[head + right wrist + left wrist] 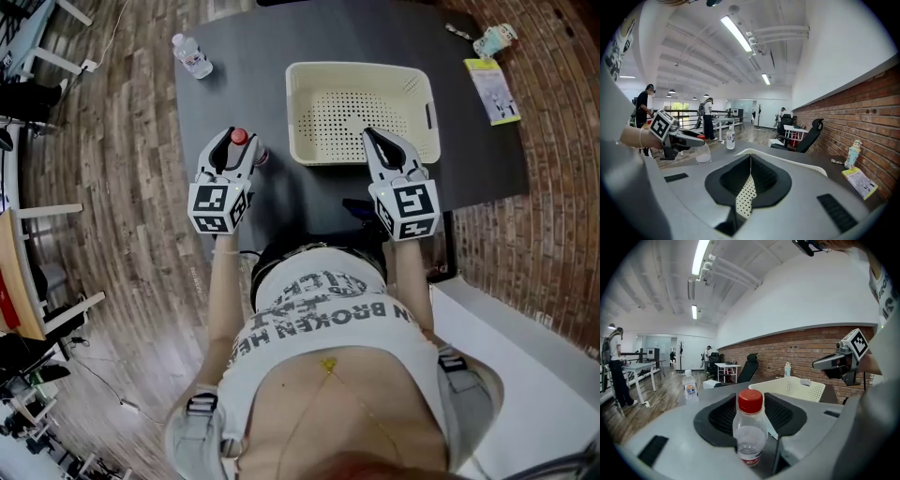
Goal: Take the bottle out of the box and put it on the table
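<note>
We record: red-capped bottle [750, 432] upright on dark table [234, 56], just left of cream box [361, 112], between our left gripper's [236, 142] parted jaws, our right gripper's [368, 134] jaws closed, empty, tips over the box.

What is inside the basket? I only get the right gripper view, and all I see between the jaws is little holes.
Observer: Nothing. From the head view, the cream basket is empty.
Operator: So where's the bottle?
Observer: The red-capped bottle stands upright on the dark table, left of the basket, between the jaws of the left gripper.
Operator: Is that gripper squeezing it?
Observer: It seems not. In the left gripper view the jaws stand wide, with a gap on each side of the bottle.
</note>
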Motion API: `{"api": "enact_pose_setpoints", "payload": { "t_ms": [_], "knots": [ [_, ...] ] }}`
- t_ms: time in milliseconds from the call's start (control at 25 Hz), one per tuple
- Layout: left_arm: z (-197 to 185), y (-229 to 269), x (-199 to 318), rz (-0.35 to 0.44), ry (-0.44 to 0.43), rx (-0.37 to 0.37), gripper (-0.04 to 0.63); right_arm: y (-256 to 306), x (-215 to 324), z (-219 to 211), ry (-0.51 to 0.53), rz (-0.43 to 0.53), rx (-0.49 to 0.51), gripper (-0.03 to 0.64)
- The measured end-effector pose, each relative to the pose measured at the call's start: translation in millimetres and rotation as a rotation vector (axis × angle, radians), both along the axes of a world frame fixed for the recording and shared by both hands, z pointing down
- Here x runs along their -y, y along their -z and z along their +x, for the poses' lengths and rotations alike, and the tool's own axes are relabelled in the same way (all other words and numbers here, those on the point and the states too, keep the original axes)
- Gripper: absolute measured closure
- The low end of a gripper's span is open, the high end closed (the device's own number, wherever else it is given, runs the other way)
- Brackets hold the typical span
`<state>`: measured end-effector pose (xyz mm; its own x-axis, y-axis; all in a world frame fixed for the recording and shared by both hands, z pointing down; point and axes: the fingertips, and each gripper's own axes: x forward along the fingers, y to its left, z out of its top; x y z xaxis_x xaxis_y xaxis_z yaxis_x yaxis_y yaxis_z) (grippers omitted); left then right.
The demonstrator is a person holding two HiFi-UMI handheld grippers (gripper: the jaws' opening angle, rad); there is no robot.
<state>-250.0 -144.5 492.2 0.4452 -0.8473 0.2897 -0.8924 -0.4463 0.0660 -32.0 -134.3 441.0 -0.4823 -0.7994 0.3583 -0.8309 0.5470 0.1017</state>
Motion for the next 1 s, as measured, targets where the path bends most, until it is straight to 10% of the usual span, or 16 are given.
{"api": "enact_pose_setpoints", "payload": {
  "t_ms": [600,1000],
  "knots": [
    [23.3,62.2,-15.5,0.141,-0.054,0.061,0.417,0.0,-5.4,6.0,0.002,0.004,0.005,0.607],
    [74.1,39.7,-35.1,0.06,-0.192,-0.048,0.589,-0.3,-8.5,6.2,0.02,0.008,0.019,0.607]
  ]
}}
